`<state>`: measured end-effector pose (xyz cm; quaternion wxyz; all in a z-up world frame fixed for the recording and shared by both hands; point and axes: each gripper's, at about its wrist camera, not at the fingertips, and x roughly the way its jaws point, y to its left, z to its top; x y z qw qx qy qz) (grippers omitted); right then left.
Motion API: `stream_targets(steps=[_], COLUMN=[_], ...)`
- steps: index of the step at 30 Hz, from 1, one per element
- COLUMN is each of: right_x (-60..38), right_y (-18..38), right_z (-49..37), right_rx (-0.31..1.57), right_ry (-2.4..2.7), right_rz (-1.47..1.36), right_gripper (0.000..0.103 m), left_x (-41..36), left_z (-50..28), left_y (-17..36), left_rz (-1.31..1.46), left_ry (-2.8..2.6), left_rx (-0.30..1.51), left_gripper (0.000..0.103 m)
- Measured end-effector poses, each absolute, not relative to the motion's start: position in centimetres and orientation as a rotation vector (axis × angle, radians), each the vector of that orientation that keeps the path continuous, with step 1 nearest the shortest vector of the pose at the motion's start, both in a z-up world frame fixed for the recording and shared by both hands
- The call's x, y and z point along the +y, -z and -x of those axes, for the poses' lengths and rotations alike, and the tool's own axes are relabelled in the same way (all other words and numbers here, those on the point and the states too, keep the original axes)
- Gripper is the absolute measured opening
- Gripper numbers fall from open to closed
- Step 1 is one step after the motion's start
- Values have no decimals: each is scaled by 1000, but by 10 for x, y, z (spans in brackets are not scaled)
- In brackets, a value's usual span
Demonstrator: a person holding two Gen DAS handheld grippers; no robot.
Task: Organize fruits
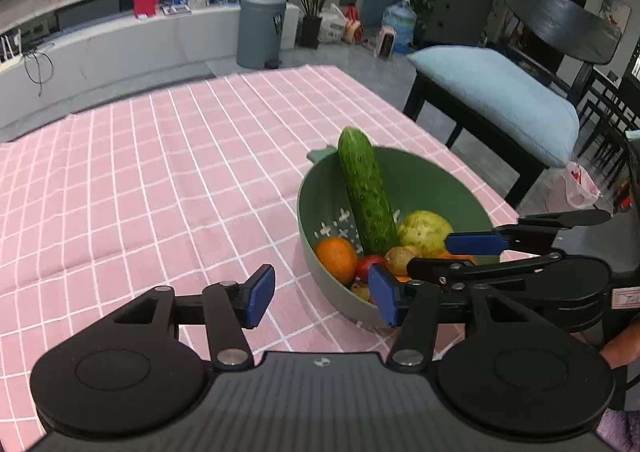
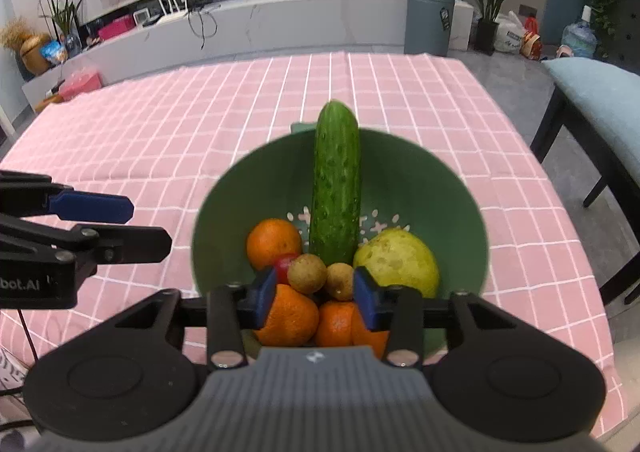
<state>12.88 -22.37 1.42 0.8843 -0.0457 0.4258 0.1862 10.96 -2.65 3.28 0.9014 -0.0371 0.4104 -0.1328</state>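
Gaping above the bowl [image 2: 460, 188], right hand-held gripper [image 2: 316, 298] exposes oranges [image 2: 290, 318]; left hand-held gripper [image 1: 320, 294] wide.

The near rim of the green bowl [image 2: 472, 212] sits hidden behind the right hand-held gripper [image 2: 316, 298]. The lowest orange [image 2: 292, 316] is partly covered by a blue pad. The cucumber [image 2: 336, 188] base disappears among fruit. The tabletop [image 1: 140, 172] runs off the left edge.

Pretty even indoor light, soft and a bit flat, no harsh shadows on the pink tablecloth [image 2: 400, 100]. Heavy fisheye bend at the edges, grid lines curve hard. Background's slightly soft, and the green bowl [image 2: 440, 188] rim looks smeared.
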Motion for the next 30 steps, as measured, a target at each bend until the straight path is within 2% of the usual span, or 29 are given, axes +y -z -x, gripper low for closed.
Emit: stream_targets(steps=[3,6,12,17,19,24,30], right_x=[-229,-234,-249,-255,-256,-257,-252], right_y=[-27,-42,-63,-60,-54,-39,-29], right_z=[-117,-101,-64,-35,-27,-14,-9], right_rx=[849,797,691,639,638,635,629], right_ry=[-372,-356,-330,-302,-296,-265,-271], right_rz=[74,49,-33,-86,-110,-129,-107], right_gripper=[62,74,88,93,93,97,99], left_x=[-28,-31,-34,-34,-35,-40,-38], left_z=[-99,-86,-62,-47,-42,-34,-30], left_y=[-43,-53,-66,-69,-67,-54,-36], left_rz=[69,55,52,77,92,67,76], left_ry=[254,223,172,142,136,75,9], left_rx=[797,734,652,612,611,615,633], left_gripper=[68,73,75,76,81,86,86])
